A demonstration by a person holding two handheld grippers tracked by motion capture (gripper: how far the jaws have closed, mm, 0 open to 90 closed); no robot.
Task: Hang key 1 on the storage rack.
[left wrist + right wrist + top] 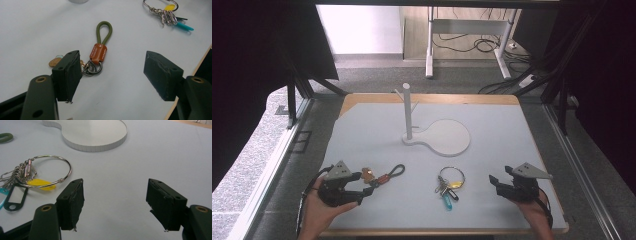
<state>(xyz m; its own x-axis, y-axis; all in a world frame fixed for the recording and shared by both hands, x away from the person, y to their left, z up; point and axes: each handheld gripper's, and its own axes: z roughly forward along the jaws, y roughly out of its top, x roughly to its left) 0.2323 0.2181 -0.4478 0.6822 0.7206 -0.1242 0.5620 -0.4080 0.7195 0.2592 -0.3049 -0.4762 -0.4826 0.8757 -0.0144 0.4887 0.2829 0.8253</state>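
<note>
Two key sets lie on the worktop (492,125), and your left gripper (360,189) is the nearer one to the green loop keychain (99,47), which lies just ahead of its wide-open, empty jaws. Its long axis runs away from you and rightward, rings (92,68) at the near end beside the left-hand pad. Your right gripper (494,184), also gaping and empty, sits beside the big key ring (47,171), off its left jaw.
</note>
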